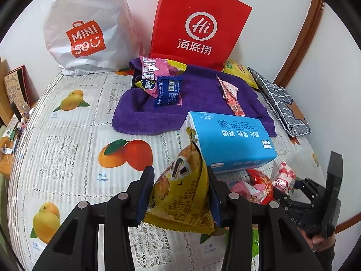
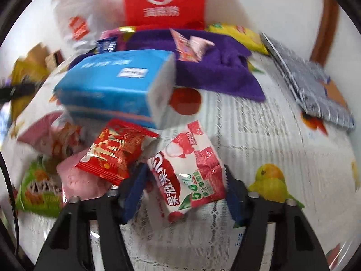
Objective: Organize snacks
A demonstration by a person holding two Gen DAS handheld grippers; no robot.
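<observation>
Yellow snack packet sits pinched in my left tool; the right tool straddles the lychee jelly packet, seemingly gripping. I'd carry both level toward the purple towel at upper centre, squeezing gently.

Yellow snack packet: glossy crinkled plastic film. Lychee packet and red packet: shiny foil-like film. Purple towel: matt fuzzy cloth. Tissue pack: smooth plastic wrap. Tabletop cover: lace-pattern, slight sheen. Red bag: matt paper. White bag: thin wrinkled plastic.
</observation>
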